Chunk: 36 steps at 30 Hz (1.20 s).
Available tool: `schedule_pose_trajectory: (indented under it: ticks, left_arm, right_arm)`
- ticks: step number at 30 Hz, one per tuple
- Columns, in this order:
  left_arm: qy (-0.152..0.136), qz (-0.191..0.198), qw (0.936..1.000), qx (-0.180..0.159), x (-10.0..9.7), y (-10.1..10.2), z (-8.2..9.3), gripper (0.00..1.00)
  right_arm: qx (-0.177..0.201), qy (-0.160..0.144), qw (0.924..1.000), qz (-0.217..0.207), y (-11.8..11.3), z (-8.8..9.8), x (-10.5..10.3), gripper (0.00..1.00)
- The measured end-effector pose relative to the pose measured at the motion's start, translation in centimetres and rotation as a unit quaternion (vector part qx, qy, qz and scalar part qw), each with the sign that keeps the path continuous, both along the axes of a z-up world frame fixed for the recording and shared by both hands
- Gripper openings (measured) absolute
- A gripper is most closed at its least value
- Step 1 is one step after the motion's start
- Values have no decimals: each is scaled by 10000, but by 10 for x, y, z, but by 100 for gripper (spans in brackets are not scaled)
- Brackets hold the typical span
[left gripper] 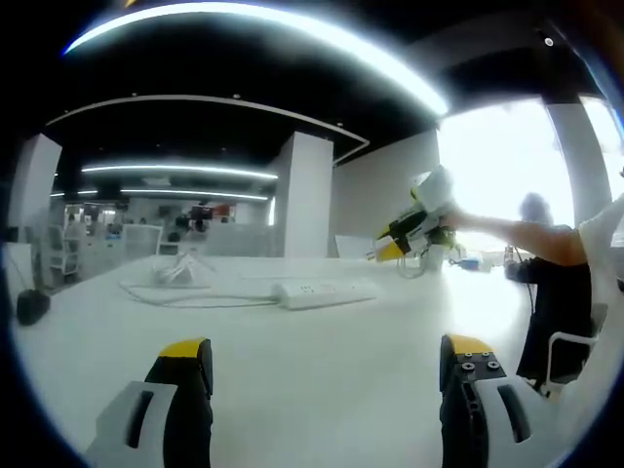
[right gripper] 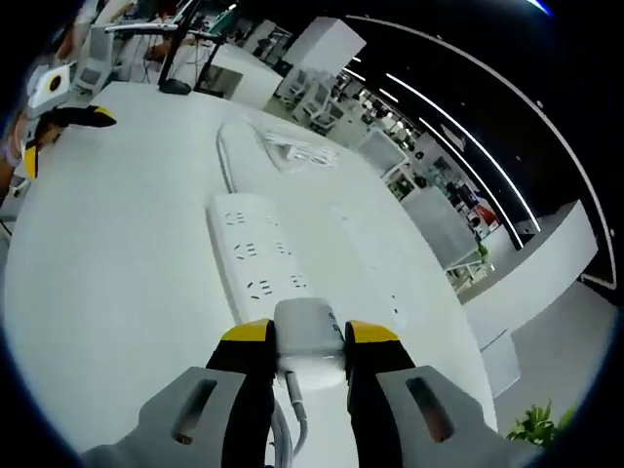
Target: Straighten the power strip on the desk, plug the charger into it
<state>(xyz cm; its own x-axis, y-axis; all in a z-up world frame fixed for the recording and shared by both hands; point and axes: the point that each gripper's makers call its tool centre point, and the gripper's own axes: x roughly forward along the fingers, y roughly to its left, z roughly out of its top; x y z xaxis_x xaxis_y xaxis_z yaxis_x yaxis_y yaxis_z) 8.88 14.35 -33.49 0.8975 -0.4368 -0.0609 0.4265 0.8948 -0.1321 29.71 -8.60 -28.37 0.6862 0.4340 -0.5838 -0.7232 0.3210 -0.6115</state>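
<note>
charger held at the strip's end
right tongs (right gripper: 310,346) pinch the charger (right gripper: 310,339) just over the strip (right gripper: 255,258) on the tabletop (right gripper: 107,253); left tongs (left gripper: 327,356) spread, empty.

**Hidden, cropped and blurred parts**

In the right gripper view, the charger (right gripper: 310,336) sits between the fingers (right gripper: 249,366), which cover its sides; its prongs cannot be seen. Its cable (right gripper: 292,414) runs off the bottom edge. In the left gripper view, window glare washes out the frame's right, blurring the power strip's (left gripper: 317,292) sockets.
</note>
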Motion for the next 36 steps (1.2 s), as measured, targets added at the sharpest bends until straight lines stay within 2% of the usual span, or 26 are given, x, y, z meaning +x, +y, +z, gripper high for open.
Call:
schedule_pose_trajectory:
  ticks: [6, 8, 10, 25, 36]
  left_arm:
    - [-5, 14, 10000, -18, -1, 0, 0, 99]
    - [-5, 15, 10000, -21, -1, 0, 0, 99]
    - [-8, 26, 10000, -20, -1, 1, 0, 99]
    - [-9, 73, 10000, -48, -3, 5, 0, 99]
    - [-7, 57, 10000, -69, -2, 5, -1, 99]
  right_arm:
    - [-377, 102, 9992, 29, 1, -4, 2, 26]
    - [-697, 30, 9975, 83, -1, -5, 3, 26]
    - [-844, 1, 9964, 76, -1, -7, 2, 26]
    - [-1565, 383, 9868, 186, 1, -20, -1, 26]
    - [-2086, 730, 9749, 263, 2, -28, 3, 26]
